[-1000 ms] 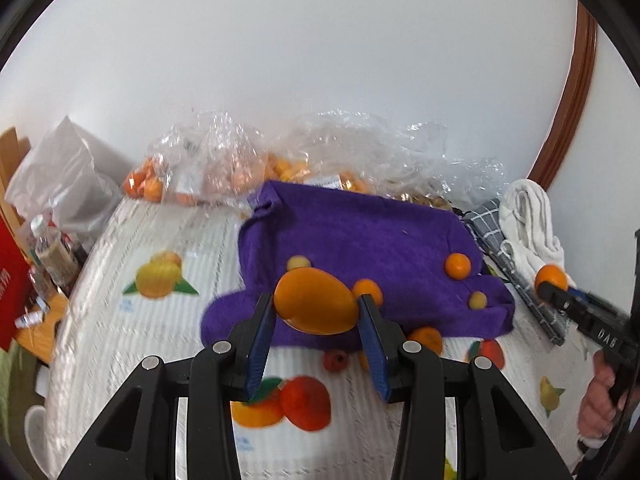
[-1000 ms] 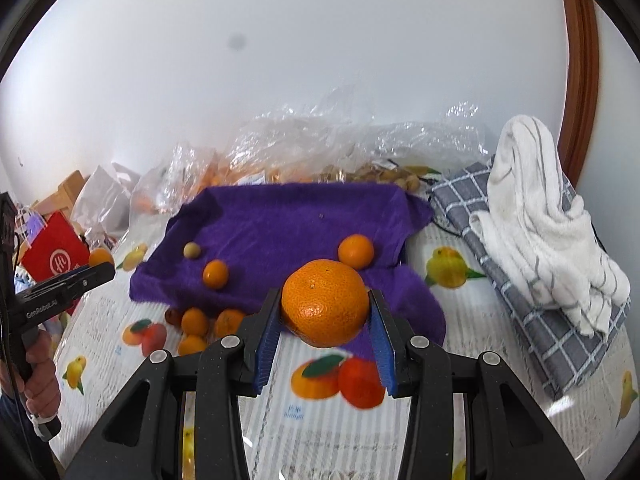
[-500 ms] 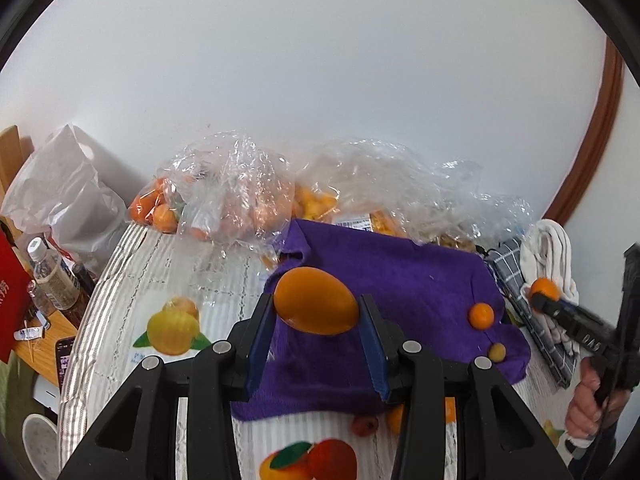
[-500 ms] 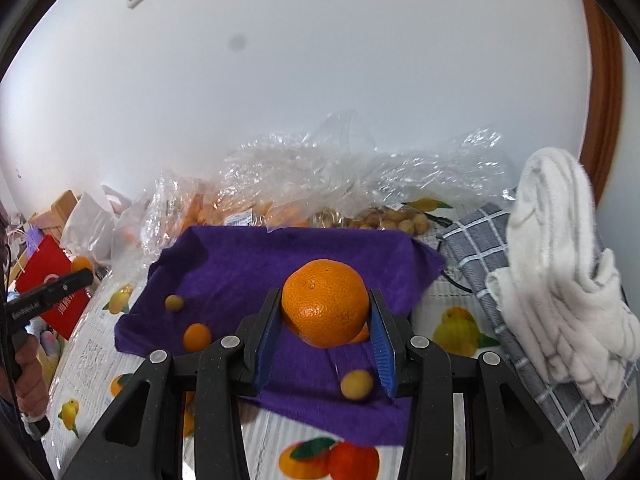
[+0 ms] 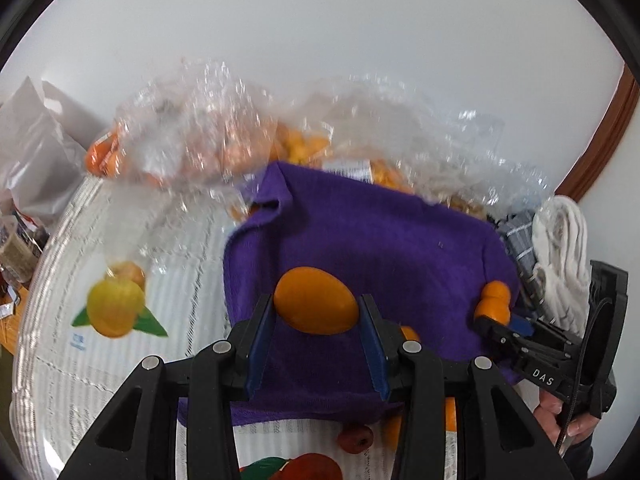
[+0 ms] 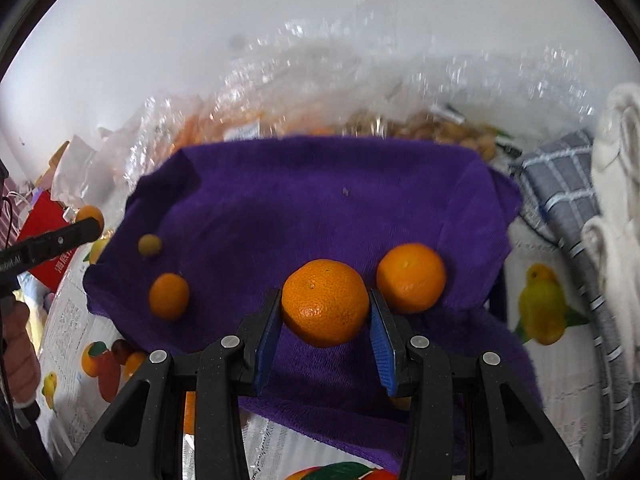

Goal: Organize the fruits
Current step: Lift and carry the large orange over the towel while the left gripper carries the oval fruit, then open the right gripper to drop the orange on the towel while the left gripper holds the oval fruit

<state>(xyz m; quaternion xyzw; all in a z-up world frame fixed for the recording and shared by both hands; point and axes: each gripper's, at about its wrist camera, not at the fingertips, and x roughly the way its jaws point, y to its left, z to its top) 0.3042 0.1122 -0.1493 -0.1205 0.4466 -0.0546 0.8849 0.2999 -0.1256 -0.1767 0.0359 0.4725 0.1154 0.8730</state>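
Currently left gripper (image 5: pixel 316 320) clenched on a smooth oval orange fruit (image 5: pixel 316 300), held over the near-left part of the purple towel (image 5: pixel 380 240), whose back half is bare and open. Right gripper (image 6: pixel 325 326) clamps a dimpled mandarin (image 6: pixel 325 303) above the towel's middle, just left of a loose mandarin (image 6: pixel 411 278) lying toward the right edge; a smaller orange (image 6: pixel 169 295) and a small greenish fruit (image 6: pixel 150 245) sit near the towel's left edge. Clear plastic bags of fruit (image 5: pixel 192 140) crowd the towel's back edge, folded cloths (image 6: pixel 568 192) flank its right edge, and small fruits (image 5: pixel 356 438) lie off the near edge on the fruit-print tablecloth (image 5: pixel 80 340).
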